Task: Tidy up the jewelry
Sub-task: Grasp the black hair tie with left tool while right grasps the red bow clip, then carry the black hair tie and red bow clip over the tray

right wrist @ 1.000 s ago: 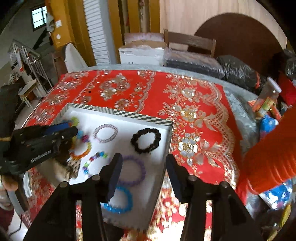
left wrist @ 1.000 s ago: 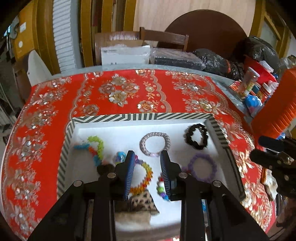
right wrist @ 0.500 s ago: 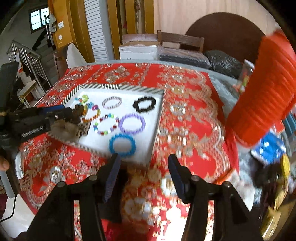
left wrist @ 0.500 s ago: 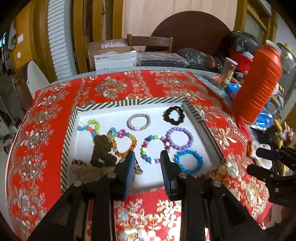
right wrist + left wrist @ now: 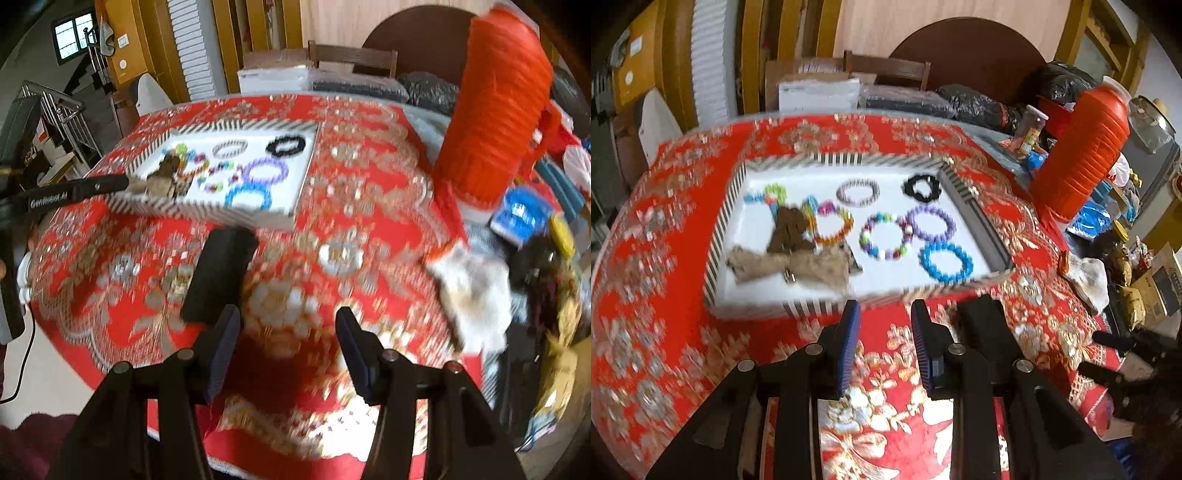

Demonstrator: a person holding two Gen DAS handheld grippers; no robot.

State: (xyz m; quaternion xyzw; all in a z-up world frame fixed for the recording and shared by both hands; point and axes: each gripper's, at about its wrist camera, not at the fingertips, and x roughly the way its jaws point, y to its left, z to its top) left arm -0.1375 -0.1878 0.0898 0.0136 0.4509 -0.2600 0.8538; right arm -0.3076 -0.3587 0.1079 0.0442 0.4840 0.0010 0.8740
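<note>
Both grippers empty, left gripper jaws narrowly apart, right gripper jaws wide; approach black case at 11 o'clock squarely, avoid tray.

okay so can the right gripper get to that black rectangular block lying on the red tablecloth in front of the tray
Probably yes. The black rectangular block lies alone on the red floral tablecloth, just ahead and left of the right gripper, whose jaws are open and empty. Nothing stands between them; the striped tray sits farther back.
</note>
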